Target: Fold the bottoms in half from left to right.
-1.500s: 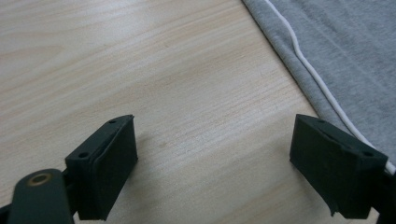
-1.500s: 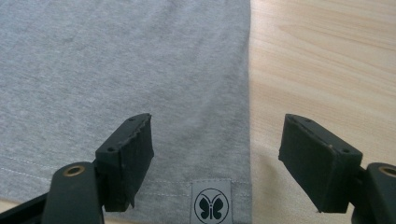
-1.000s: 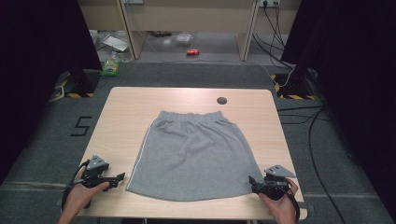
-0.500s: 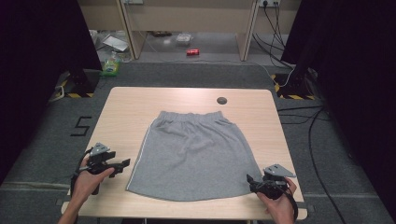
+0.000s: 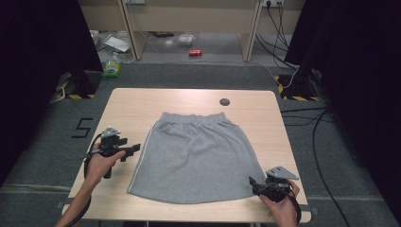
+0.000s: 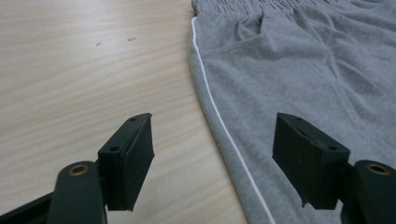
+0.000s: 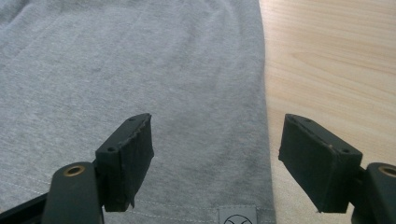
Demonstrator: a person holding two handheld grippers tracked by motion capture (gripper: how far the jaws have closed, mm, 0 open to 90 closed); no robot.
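The left gripper [image 5: 135, 149] is held above the table [image 5: 142, 101] just beside the left edge of the grey shorts [image 5: 198, 158]. Its jaws stand apart and have just been closing a little; nothing is clamped. In the left gripper view [image 6: 212, 161] the shorts' white-piped side seam is seen running between the jaws, one jaw over bare wood and the other over cloth.

The right gripper [image 5: 253, 182] is held at the shorts' near right corner, jaws apart and gripping nothing. In the right gripper view [image 7: 215, 161] the hem is spanned: one jaw over cloth, the other over wood.

The shorts [image 6: 303, 60] are laid flat in the middle of the table, the gathered waistband at the far side and the hem toward the person. A small grey label [image 7: 236, 215] with a round black emblem is sewn at the hem [image 7: 205, 212]; no lettering can be read on it.

A dark round spot [image 5: 224, 101] is seen on the table beyond the waistband. On the floor left of the table a "5" [image 5: 81, 127] is marked in black. Farther off, a red can [image 5: 195, 52] and a green bottle [image 5: 111, 67] are lying on the floor; their print is too small to read.
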